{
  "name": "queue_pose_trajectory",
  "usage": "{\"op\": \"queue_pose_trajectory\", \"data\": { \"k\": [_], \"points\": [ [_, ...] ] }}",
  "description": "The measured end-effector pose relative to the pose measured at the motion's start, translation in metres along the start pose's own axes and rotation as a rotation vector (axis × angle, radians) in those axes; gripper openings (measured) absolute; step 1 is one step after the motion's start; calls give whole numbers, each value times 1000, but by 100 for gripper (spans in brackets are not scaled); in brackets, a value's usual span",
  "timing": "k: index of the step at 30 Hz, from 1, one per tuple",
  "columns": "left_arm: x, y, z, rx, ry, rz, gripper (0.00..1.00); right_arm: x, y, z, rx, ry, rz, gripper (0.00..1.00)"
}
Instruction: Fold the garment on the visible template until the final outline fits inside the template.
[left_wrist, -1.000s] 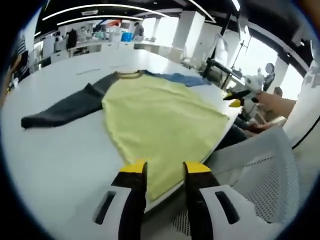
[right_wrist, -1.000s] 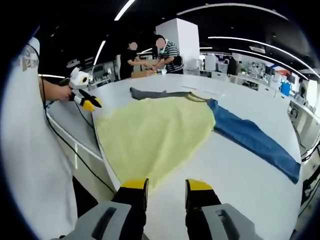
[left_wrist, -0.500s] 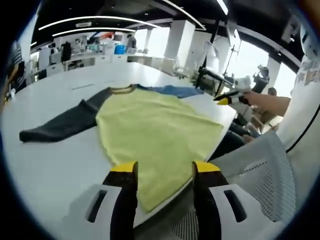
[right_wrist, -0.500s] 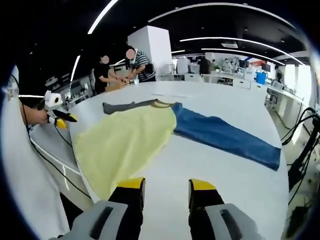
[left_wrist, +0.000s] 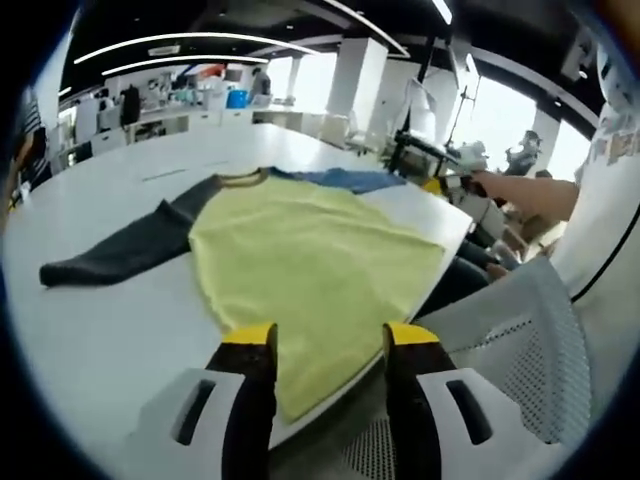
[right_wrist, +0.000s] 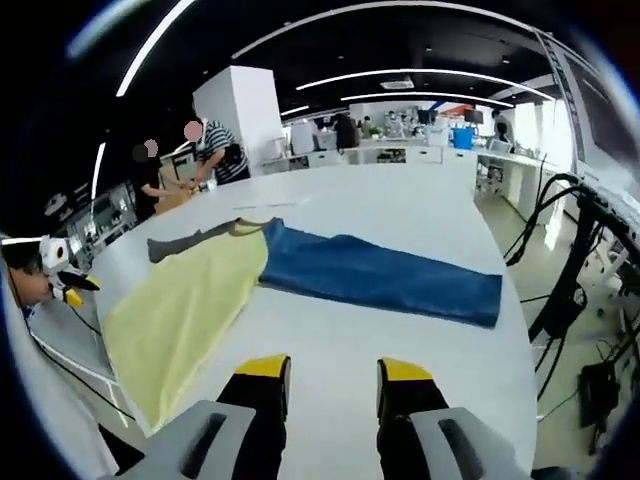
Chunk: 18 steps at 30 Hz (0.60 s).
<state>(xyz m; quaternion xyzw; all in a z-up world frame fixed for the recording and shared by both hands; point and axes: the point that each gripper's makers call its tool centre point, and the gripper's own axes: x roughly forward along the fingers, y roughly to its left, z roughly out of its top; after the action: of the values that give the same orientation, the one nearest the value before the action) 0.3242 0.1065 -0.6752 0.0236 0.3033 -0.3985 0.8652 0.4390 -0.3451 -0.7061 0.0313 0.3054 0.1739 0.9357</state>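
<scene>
Both grippers stand with jaws apart, holding nothing: the left gripper (left_wrist: 327, 338) hovers over the near hem of the garment (left_wrist: 300, 255), the right gripper (right_wrist: 331, 368) over bare white table (right_wrist: 400, 340). The garment lies flat, its yellow body at the table edge, grey sleeve (left_wrist: 125, 248) and blue sleeve (right_wrist: 380, 275) spread outward.

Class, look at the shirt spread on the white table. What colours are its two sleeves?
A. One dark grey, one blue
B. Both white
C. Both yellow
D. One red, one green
A: the shirt has a dark grey sleeve on one side and a blue sleeve on the other, flanking its yellow body.
</scene>
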Motion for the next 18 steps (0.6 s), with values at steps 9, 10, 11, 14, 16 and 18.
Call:
{"op": "queue_pose_trajectory", "data": {
  "k": [9, 10, 11, 14, 16, 18],
  "points": [
    [0, 2, -1, -5, 2, 12, 38, 10, -39, 16, 32, -16, -108, 28],
    [0, 3, 0, -5, 2, 14, 38, 11, -44, 19, 31, -23, -125, 28],
    [0, 3, 0, -3, 1, 16, 38, 11, -47, 20, 31, -24, -128, 29],
    [0, 4, 0, -7, 0, 19, 38, 15, -64, 25, 54, -33, -189, 30],
    [1, 5, 0, -7, 3, 21, 38, 18, -68, 26, 56, -25, -186, 30],
    [1, 5, 0, -9, 3, 22, 38, 21, -75, 26, 62, -19, -198, 31]
  ]
}}
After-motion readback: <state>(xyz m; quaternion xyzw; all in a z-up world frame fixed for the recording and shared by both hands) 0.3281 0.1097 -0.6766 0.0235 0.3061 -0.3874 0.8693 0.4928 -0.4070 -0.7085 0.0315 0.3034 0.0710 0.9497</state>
